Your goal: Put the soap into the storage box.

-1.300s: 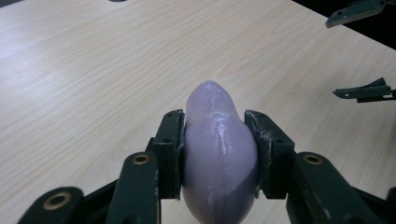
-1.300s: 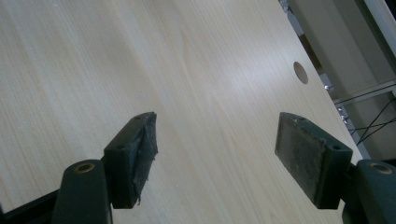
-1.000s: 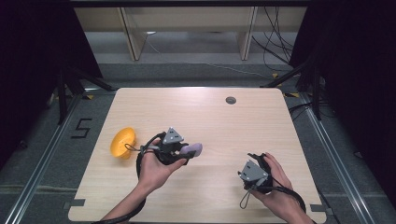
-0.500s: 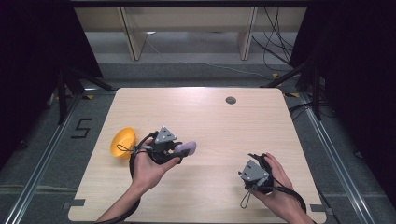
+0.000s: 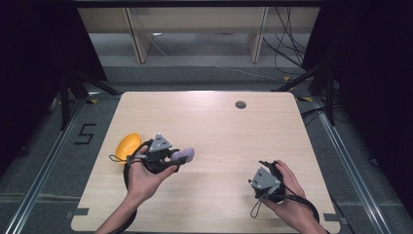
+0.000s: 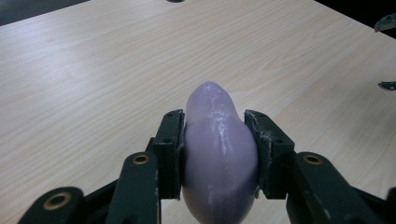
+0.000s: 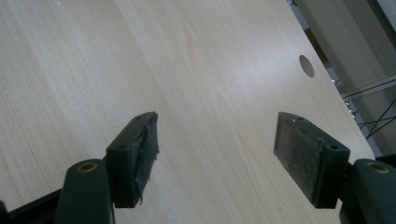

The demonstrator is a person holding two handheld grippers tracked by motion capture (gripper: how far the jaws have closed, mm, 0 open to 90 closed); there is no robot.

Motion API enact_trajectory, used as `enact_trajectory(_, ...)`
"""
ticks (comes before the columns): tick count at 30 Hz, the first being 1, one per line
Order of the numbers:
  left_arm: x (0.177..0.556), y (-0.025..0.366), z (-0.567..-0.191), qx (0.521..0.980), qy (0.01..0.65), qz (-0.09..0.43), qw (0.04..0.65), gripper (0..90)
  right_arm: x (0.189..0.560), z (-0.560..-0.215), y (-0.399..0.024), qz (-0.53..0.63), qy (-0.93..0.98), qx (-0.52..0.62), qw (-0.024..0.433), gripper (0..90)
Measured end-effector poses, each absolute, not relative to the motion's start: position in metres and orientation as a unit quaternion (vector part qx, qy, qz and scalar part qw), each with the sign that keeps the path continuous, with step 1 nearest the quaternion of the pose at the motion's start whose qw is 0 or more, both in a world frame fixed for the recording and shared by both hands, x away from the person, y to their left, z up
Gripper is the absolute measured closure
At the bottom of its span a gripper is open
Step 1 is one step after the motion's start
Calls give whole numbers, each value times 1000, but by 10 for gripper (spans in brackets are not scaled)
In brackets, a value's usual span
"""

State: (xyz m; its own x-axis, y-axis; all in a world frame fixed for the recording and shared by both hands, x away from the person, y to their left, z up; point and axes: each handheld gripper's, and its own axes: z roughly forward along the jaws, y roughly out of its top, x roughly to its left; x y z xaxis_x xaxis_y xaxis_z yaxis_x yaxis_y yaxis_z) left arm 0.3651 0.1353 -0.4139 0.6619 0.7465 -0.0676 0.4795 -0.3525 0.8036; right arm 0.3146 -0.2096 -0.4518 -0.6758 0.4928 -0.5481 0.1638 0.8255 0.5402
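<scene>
A smooth pale purple oval object sits between the jaws of my left gripper, which is shut on it just above the wooden table. In the high view that purple object sticks out to the right of the left gripper, at the table's left middle. An orange bowl-like object lies on the table right behind the left hand. My right gripper is open over bare wood, with nothing between its pads. It is held in a hand near the front right of the table.
A round cable hole is set in the tabletop near the far edge, also seen from the right gripper. Table legs and cables lie on the floor beyond. Black curtains flank both sides.
My left gripper has drifted slightly toward the front left with the purple object held in it, closer to the orange object. The right gripper has stayed put.
</scene>
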Motion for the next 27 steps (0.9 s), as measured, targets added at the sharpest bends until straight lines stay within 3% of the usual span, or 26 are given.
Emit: enact_trajectory(27,365,171,-409,772,421,174,444,586,316,-451,-211,233,885,182,359,316)
